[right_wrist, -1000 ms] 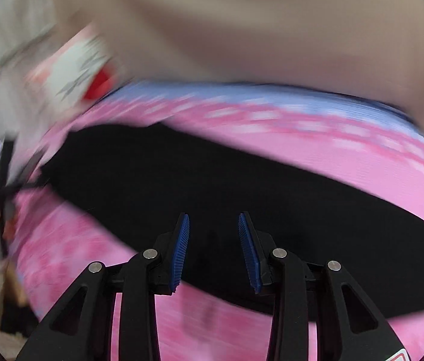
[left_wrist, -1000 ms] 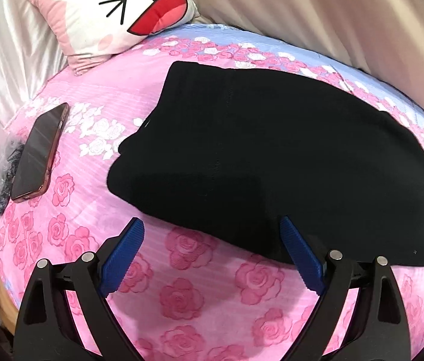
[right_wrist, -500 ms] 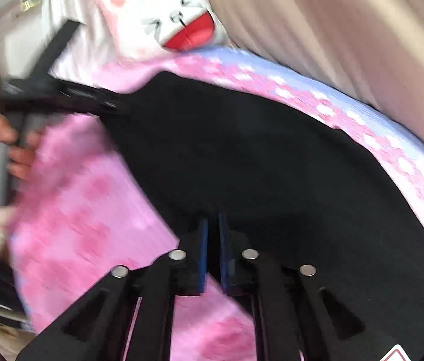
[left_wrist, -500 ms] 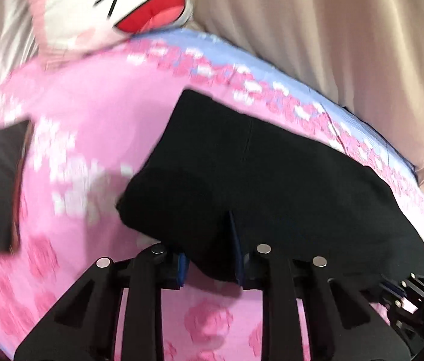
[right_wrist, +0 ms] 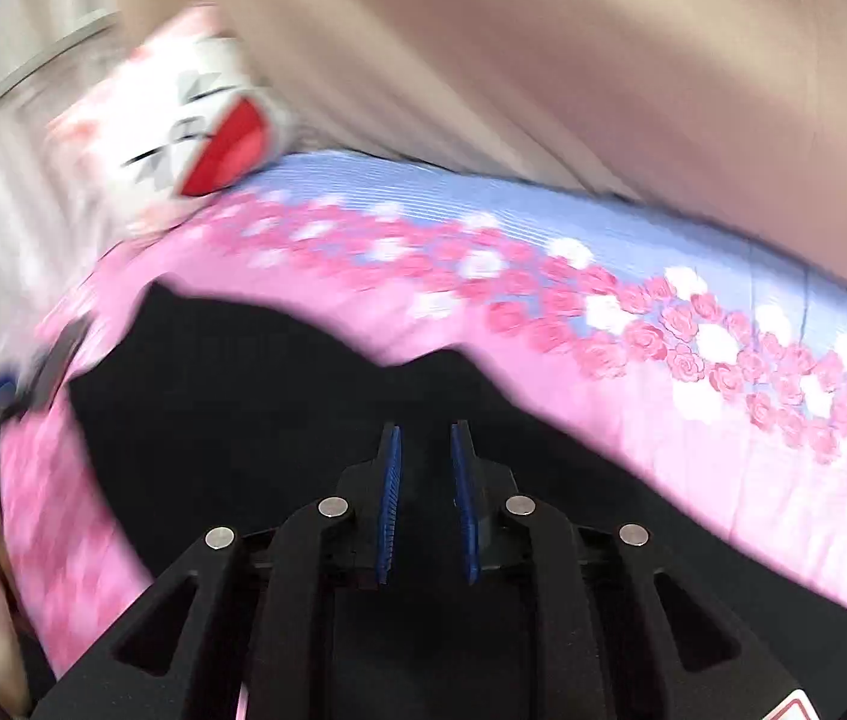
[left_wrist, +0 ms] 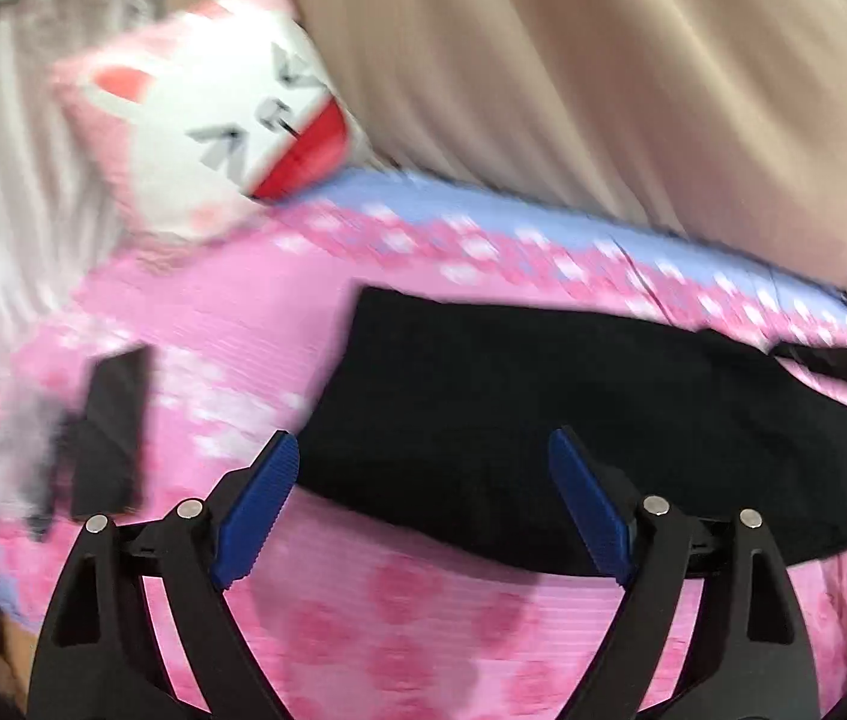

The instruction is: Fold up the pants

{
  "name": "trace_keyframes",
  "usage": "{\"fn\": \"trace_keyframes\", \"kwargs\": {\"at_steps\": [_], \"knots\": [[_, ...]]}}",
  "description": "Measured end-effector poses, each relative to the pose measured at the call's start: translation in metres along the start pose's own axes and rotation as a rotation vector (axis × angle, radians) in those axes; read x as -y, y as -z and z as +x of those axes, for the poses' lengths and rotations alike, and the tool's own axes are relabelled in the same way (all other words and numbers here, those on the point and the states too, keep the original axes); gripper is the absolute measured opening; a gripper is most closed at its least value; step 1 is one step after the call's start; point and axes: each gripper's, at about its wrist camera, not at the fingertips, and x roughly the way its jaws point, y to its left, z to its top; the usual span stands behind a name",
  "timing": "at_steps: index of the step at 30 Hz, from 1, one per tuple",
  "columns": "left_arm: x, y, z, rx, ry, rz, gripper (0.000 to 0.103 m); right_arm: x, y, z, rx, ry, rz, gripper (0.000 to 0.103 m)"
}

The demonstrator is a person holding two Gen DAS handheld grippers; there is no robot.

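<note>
Black pants [left_wrist: 573,414] are lying across a bed [left_wrist: 399,618] covered in a pink rose-print sheet with a pale blue band along its far edge, the garment stretching from the middle of the mattress toward the right in the left wrist view. The left hand-held gripper [left_wrist: 423,504] is hovering over the near hem with its blue pads spread wide; its jaws have just been opening, and nothing is caught between them, the fabric showing behind and below the gap. The right hand-held gripper [right_wrist: 426,498] is standing nearly closed over the dark cloth [right_wrist: 303,420], a narrow slot left between its blue pads; its jaws have just been opening slightly, and whether any fabric is pinched there cannot be told, since black cloth fills the whole background of the gap. From the right wrist view, the far edge of the pants is rising in a small peak just beyond the fingertips. A white and pink cat-face pillow [left_wrist: 213,132] is sitting at the head of the bed, against beige curtains [left_wrist: 573,72]. A dark phone [left_wrist: 114,426] is resting on the sheet to the left of the pants, apart from them. Both views are heavily blurred.
</note>
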Motion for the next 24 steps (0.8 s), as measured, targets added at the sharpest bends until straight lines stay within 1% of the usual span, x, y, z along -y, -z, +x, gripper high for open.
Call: {"fn": "trace_keyframes", "kwargs": {"at_steps": [1, 2, 3, 4, 5, 6, 7, 8, 9, 10, 11, 12, 13, 14, 15, 16, 17, 19, 20, 22, 23, 24], "knots": [[0.006, 0.001, 0.009, -0.030, 0.019, 0.008, 0.083, 0.005, -0.008, 0.011, -0.017, -0.021, 0.024, 0.019], [0.013, 0.003, 0.019, -0.062, 0.043, 0.015, 0.083, 0.015, -0.015, 0.021, -0.051, -0.045, 0.053, 0.025], [0.020, 0.009, 0.030, -0.106, 0.068, 0.022, 0.083, 0.018, -0.021, 0.033, -0.077, -0.049, 0.066, 0.038], [0.027, 0.014, 0.038, -0.127, 0.084, 0.026, 0.083, 0.016, -0.022, 0.042, -0.096, -0.051, 0.067, 0.041], [0.033, 0.019, 0.046, -0.145, 0.085, 0.041, 0.083, 0.014, -0.021, 0.055, -0.136, -0.058, 0.053, 0.041], [0.037, 0.023, 0.050, -0.151, 0.070, 0.057, 0.083, 0.011, -0.017, 0.062, -0.158, -0.069, 0.037, 0.030], [0.039, 0.025, 0.054, -0.155, 0.048, 0.074, 0.083, 0.001, -0.012, 0.067, -0.169, -0.067, -0.005, 0.017], [0.041, 0.028, 0.057, -0.159, 0.028, 0.084, 0.083, -0.004, -0.010, 0.068, -0.151, -0.024, -0.044, 0.011], [0.042, 0.030, 0.062, -0.173, 0.020, 0.086, 0.083, -0.009, -0.012, 0.069, -0.110, 0.018, -0.072, 0.007], [0.042, 0.031, 0.065, -0.181, 0.017, 0.087, 0.084, -0.005, -0.014, 0.068, -0.090, 0.031, -0.056, 0.007], [0.043, 0.032, 0.065, -0.178, 0.013, 0.090, 0.084, 0.005, -0.021, 0.073, -0.067, 0.028, -0.002, 0.005], [0.045, 0.032, 0.064, -0.172, 0.002, 0.102, 0.084, 0.010, -0.026, 0.076, -0.052, 0.032, 0.022, 0.000], [0.046, 0.031, 0.066, -0.171, -0.008, 0.110, 0.085, 0.014, -0.031, 0.078, -0.037, 0.050, 0.035, 0.000], [0.047, 0.031, 0.066, -0.169, -0.017, 0.114, 0.085, 0.019, -0.033, 0.077, -0.037, 0.020, 0.062, 0.000], [0.048, 0.031, 0.066, -0.169, -0.020, 0.117, 0.085, 0.023, -0.033, 0.069, -0.019, -0.013, 0.100, 0.003], [0.047, 0.030, 0.065, -0.170, -0.019, 0.118, 0.085, 0.023, -0.032, 0.056, 0.013, -0.026, 0.107, 0.005], [0.044, 0.031, 0.064, -0.170, -0.014, 0.116, 0.085, 0.017, -0.026, 0.038, 0.059, -0.025, 0.076, 0.006], [0.041, 0.031, 0.060, -0.172, -0.005, 0.104, 0.083, 0.003, -0.007, 0.013, 0.087, -0.002, 0.018, 0.006], [0.041, 0.030, 0.058, -0.170, -0.003, 0.100, 0.083, -0.002, 0.006, 0.005, 0.078, -0.002, -0.007, 0.006], [0.047, 0.025, 0.049, -0.139, -0.025, 0.112, 0.083, -0.004, 0.027, 0.004, 0.046, 0.018, -0.026, 0.006], [0.053, 0.023, 0.043, -0.115, -0.038, 0.123, 0.084, 0.002, 0.038, 0.013, 0.008, 0.068, -0.026, 0.006], [0.060, 0.020, 0.036, -0.084, -0.043, 0.134, 0.084, 0.010, 0.048, 0.022, -0.030, 0.143, -0.019, 0.005]]}}
